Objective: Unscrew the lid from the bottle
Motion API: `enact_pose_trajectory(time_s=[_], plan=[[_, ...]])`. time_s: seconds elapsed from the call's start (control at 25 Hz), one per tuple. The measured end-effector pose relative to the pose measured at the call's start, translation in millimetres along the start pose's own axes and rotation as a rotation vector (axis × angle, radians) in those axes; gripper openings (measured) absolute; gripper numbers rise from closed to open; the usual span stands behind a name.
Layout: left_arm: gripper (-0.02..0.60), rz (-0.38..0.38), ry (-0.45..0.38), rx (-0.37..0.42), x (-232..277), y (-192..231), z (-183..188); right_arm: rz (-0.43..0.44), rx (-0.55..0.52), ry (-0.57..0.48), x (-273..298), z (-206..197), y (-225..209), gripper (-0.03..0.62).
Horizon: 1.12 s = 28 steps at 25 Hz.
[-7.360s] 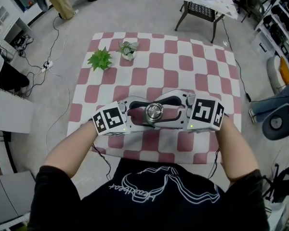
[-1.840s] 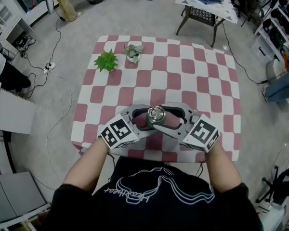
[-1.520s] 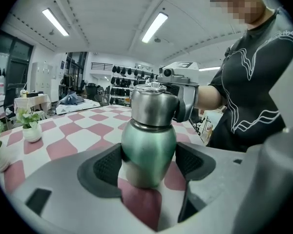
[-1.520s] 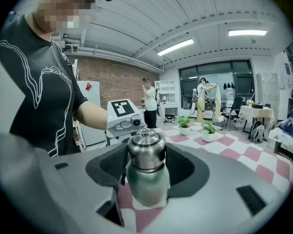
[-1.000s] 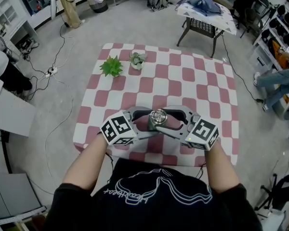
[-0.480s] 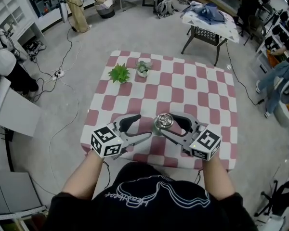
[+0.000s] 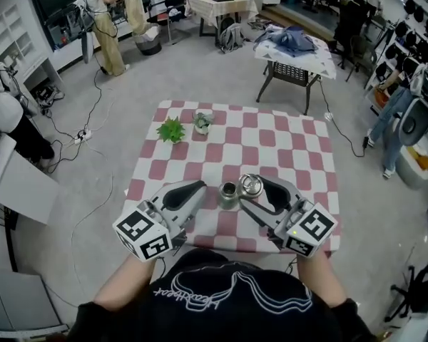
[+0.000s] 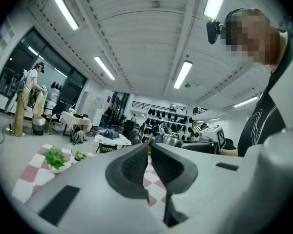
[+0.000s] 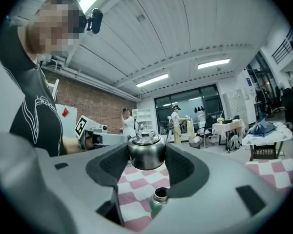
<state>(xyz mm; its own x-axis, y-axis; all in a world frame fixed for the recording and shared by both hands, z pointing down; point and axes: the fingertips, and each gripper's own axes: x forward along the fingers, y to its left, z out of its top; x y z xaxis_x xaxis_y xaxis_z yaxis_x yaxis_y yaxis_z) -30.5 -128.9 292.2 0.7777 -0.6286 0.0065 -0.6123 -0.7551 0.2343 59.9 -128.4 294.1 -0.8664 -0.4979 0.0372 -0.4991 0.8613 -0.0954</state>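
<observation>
The steel bottle (image 7: 229, 193) stands on the checked table (image 7: 299, 155) with its mouth open, also low in the right gripper view as the bottle (image 9: 159, 199). Its round steel lid (image 7: 252, 186) is off and held just right of and above the bottle. My right gripper (image 7: 254, 184) is shut on the lid (image 9: 146, 152), pads pressing both sides. My left gripper (image 7: 197, 188) hangs left of the bottle, apart from it. Its jaws have just been closing and now meet with nothing between them, as the left gripper (image 8: 149, 149) shows in its own view.
Two small potted plants (image 7: 171, 129) (image 7: 203, 121) stand at the table's far left corner. Beyond it is a smaller table with a cloth (image 7: 291, 45). Cables run over the floor at left. People stand at the room's far end (image 7: 103, 20).
The left gripper let go of the bottle, drew off to the left and shut. The right gripper lifted the lid clear of the bottle. Both grippers rose.
</observation>
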Motion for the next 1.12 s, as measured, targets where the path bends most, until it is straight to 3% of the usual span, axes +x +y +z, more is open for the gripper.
enact_pose_trajectory(time_s=[0.16,0.44,1.12], plan=[[0.006,0.005,-0.002,0.058,-2,-14,12,-0.076,0.014,-0.06,-17,17,-3,0.244],[0.005,-0.038,0.026,0.079,1,-32,11,-0.15,0.046,-0.094,-36,26,-4,0.244],[0.005,-0.014,0.028,0.057,7,-20,8,-0.14,0.046,-0.091,-28,17,-7,0.244]])
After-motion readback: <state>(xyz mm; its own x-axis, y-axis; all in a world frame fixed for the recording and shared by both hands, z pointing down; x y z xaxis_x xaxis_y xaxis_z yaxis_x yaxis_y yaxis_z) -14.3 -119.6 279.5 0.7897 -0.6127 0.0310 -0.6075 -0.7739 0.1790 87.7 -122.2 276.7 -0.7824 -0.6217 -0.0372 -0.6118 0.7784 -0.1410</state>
